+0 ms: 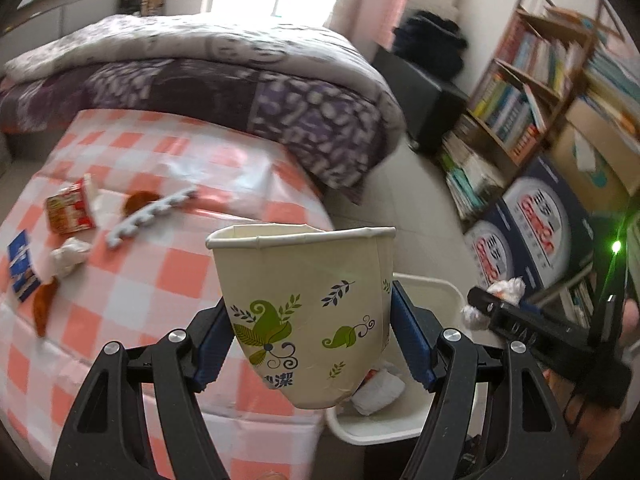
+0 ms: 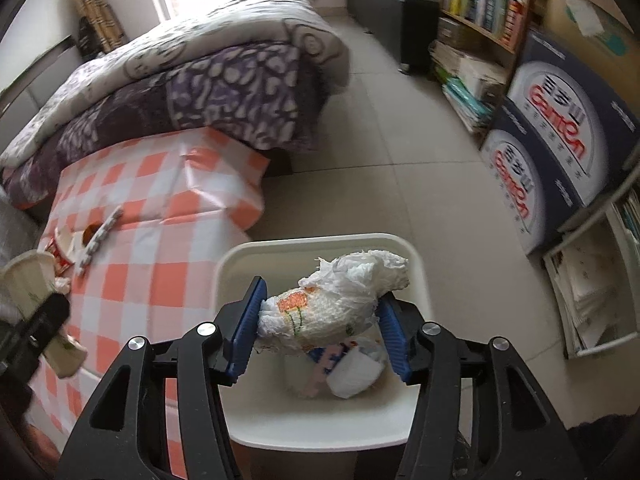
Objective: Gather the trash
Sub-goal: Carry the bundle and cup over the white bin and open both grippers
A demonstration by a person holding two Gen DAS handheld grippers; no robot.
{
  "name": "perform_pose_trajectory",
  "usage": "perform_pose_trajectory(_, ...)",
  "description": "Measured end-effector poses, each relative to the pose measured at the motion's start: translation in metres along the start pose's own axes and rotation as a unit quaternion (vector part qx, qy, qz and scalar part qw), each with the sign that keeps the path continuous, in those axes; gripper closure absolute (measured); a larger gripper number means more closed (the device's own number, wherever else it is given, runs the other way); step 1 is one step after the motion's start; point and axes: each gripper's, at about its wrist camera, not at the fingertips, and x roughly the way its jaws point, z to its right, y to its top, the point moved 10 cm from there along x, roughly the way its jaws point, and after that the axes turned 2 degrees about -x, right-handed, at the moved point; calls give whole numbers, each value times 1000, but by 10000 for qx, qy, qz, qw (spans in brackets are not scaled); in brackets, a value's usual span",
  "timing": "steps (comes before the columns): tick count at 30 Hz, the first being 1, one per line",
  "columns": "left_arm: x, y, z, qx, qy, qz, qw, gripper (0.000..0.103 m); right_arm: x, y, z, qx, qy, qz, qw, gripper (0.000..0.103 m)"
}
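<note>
My left gripper [image 1: 308, 344] is shut on a paper cup [image 1: 304, 312] with green leaf print, held at the edge of the checked table [image 1: 160, 280], beside the white bin [image 1: 380, 432]. My right gripper [image 2: 320, 332] is shut on a crumpled white tissue wad [image 2: 336, 300], held over the white bin [image 2: 320, 428], which holds paper scraps [image 2: 352, 372]. In the left wrist view the right gripper [image 1: 492, 304] with the tissue wad [image 1: 508, 290] shows at the right. In the right wrist view the cup [image 2: 28, 280] shows at the far left.
On the table lie a red carton [image 1: 72, 208], a grey toothed strip [image 1: 148, 216], a crumpled tissue [image 1: 70, 256], a blue packet [image 1: 22, 268] and brown peels [image 1: 44, 308]. A bed with a purple quilt [image 1: 240, 92] stands behind. Bookshelves [image 1: 520, 88] and boxes [image 2: 560, 136] line the right.
</note>
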Motion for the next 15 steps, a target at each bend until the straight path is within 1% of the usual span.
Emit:
perform_pose_trajectory(2, 9, -5, 13, 131, -64, -75, 9999, 32, -1, 1, 18, 146, -117, 0, 9998, 48)
perform_pose_trajectory(3, 14, -7, 20, 184, -102, -116, 9997, 32, -1, 3, 24, 193, -169, 15, 9997, 46)
perform_pose_trajectory(5, 25, -12, 34, 279, -198, -208, 9992, 32, -3, 5, 37, 307, -263, 62, 9992, 38)
perform_pose_trajectory(7, 35, -16, 47, 375, -315, -309, 9983, 32, -6, 7, 51, 429, -387, 128, 9982, 27)
perform_pose_trajectory(11, 57, -29, 76, 538, -594, -563, 9952, 30, -9, 11, 73, 683, -524, 200, 9961, 22)
perform_pose_trajectory(13, 64, -35, 88, 540, -803, -703, 9928, 27, -10, 12, 84, 842, -566, 223, 9946, 20)
perform_pose_trajectory(15, 68, -38, 94, 535, -858, -768, 9919, 26, -10, 13, 91, 945, -598, 257, 9934, 20)
